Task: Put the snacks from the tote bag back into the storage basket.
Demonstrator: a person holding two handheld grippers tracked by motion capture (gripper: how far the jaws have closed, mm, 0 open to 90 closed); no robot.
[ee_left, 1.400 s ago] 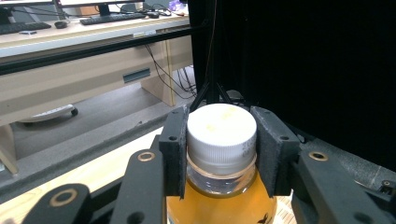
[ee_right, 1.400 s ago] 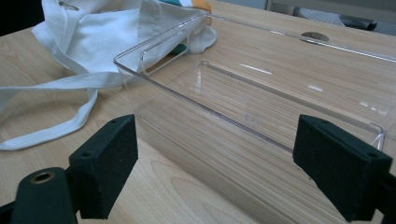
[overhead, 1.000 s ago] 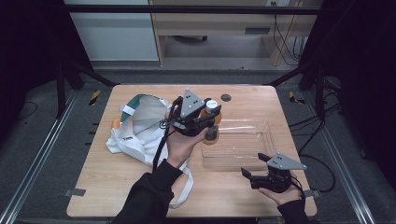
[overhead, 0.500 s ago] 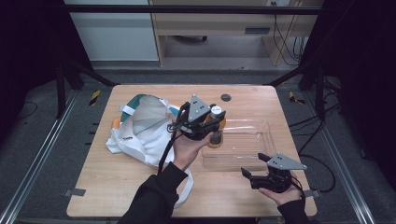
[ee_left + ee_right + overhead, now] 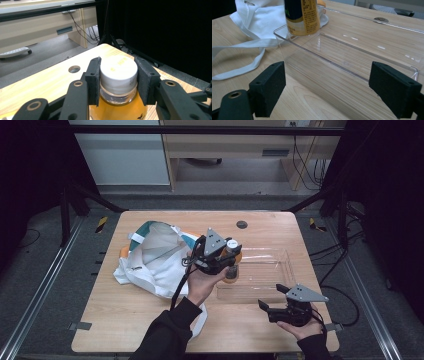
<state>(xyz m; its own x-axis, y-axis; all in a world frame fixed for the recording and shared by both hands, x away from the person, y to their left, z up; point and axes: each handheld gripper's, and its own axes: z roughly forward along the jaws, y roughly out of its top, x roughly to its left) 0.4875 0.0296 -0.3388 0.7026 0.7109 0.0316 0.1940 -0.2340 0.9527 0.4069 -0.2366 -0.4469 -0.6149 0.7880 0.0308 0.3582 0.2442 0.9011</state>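
A bottle (image 5: 231,270) of orange drink with a white cap (image 5: 119,71) hangs upright in my left gripper (image 5: 227,256), whose jaws are shut on the cap and neck. It is at the left end of a clear plastic tray (image 5: 265,270). In the right gripper view the bottle's yellow label (image 5: 303,17) stands at the tray's far corner (image 5: 287,31); I cannot tell whether its base touches the floor. My right gripper (image 5: 270,306) rests near the table's front right, open, its pads (image 5: 270,86) wide apart and facing the tray's near wall (image 5: 332,67).
A crumpled white cloth bag (image 5: 152,260) with teal trim lies left of the tray, its straps (image 5: 242,67) trailing toward the front edge. A round hole (image 5: 242,224) sits in the tabletop behind the tray. Dark frame posts flank the table.
My left gripper has carried the bottle to the right and down, from beside the bag to the tray's left end. The right gripper has stayed put.
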